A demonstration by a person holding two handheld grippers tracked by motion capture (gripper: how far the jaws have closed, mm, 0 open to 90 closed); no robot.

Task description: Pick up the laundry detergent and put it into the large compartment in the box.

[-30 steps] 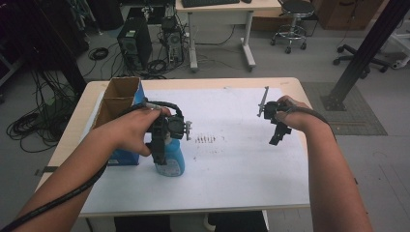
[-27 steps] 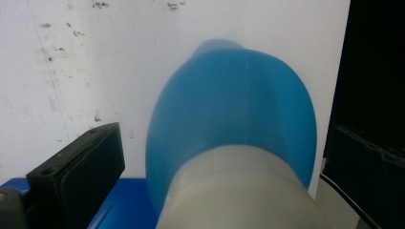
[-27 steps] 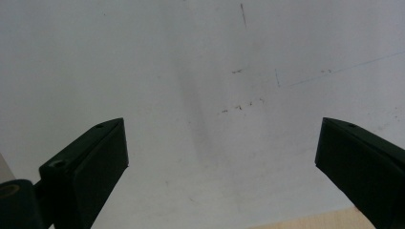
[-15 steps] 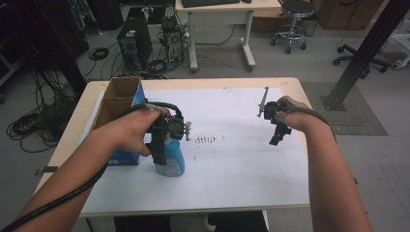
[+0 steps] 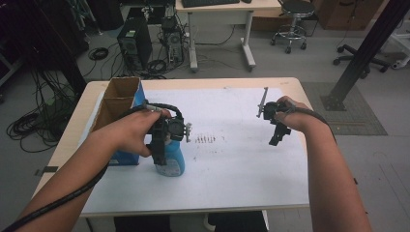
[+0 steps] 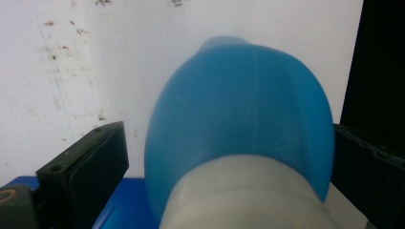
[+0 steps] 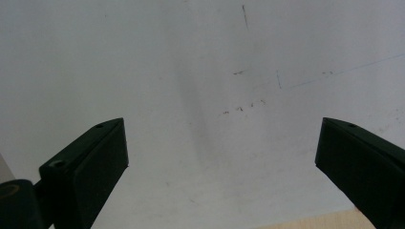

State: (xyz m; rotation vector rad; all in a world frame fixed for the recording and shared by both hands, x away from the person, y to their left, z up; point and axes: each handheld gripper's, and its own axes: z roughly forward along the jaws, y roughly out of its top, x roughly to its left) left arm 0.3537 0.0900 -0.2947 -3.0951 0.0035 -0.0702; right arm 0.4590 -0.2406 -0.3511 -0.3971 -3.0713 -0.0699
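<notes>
We have the left gripper [image 5: 167,150] closing around the blue bottle [image 6: 239,119], one pad not yet touching; right gripper [image 5: 278,133] spread, empty; next: clamp firmly.

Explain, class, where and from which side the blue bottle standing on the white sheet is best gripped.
Grip the blue bottle from above, probably across its rounded shoulder just below the white cap. It stands upright, and the left gripper already straddles it there, one jaw touching, the other with a gap.
</notes>
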